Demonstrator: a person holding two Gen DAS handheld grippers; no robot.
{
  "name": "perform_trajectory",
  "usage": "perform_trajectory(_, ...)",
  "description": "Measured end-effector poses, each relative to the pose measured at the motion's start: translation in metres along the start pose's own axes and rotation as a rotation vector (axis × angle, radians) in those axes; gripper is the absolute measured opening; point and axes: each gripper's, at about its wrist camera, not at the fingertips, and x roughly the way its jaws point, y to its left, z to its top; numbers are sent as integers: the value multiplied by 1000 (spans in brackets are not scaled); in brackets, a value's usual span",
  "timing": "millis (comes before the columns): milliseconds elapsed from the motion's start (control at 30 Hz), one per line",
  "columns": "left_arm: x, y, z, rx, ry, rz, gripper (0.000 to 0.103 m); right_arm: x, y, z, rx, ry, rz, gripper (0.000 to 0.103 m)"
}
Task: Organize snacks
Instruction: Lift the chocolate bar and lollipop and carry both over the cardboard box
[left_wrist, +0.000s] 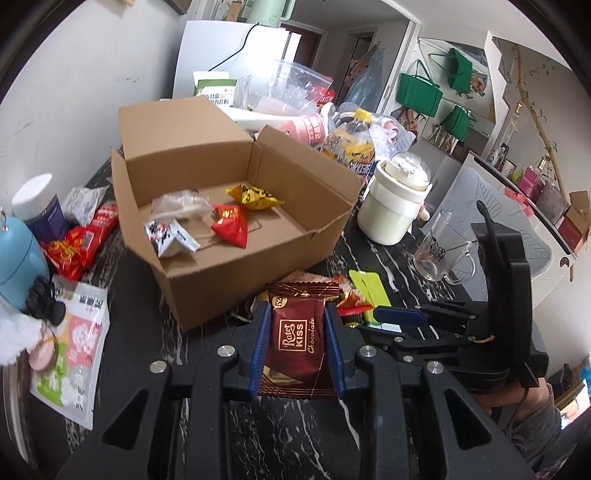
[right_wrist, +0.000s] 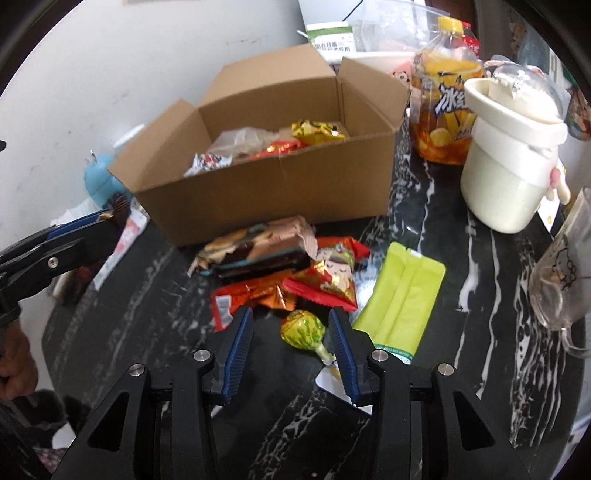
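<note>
Your left gripper (left_wrist: 295, 321) is clenched on a brown chocolate packet (left_wrist: 297, 338), held above the near part of the black marble table (left_wrist: 295, 435). Your right gripper (right_wrist: 291, 328) has its jaws released, straddling a green-wrapped lollipop (right_wrist: 303, 330) without pressing it. Just beyond lies the loose snack pile (right_wrist: 280, 266), then the open cardboard box (left_wrist: 236, 258) holding four sweets already. You seem mid-collection: next, close on the lollipop, then carry both pieces over the box's near wall.
</note>
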Motion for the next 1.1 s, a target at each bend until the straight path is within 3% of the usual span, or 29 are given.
perform_trajectory(233,4,6,-12,-26,21,23,28,23,-1,-5,-9,40,-13,42)
perform_trajectory(367,4,8,-13,-32,27,30,28,28,0,-8,-8,48,-12,28)
perform_trajectory(433,4,8,-14,-32,28,32,28,28,0,-8,-7,39,-5,28)
perform_trajectory(833,-7,8,-6,-27,-1,15,28,-18,11,-8,1,-36,32,27)
perform_trajectory(1100,-18,7,20,0,-71,2,28,-57,25,24,-45,-136,45,27)
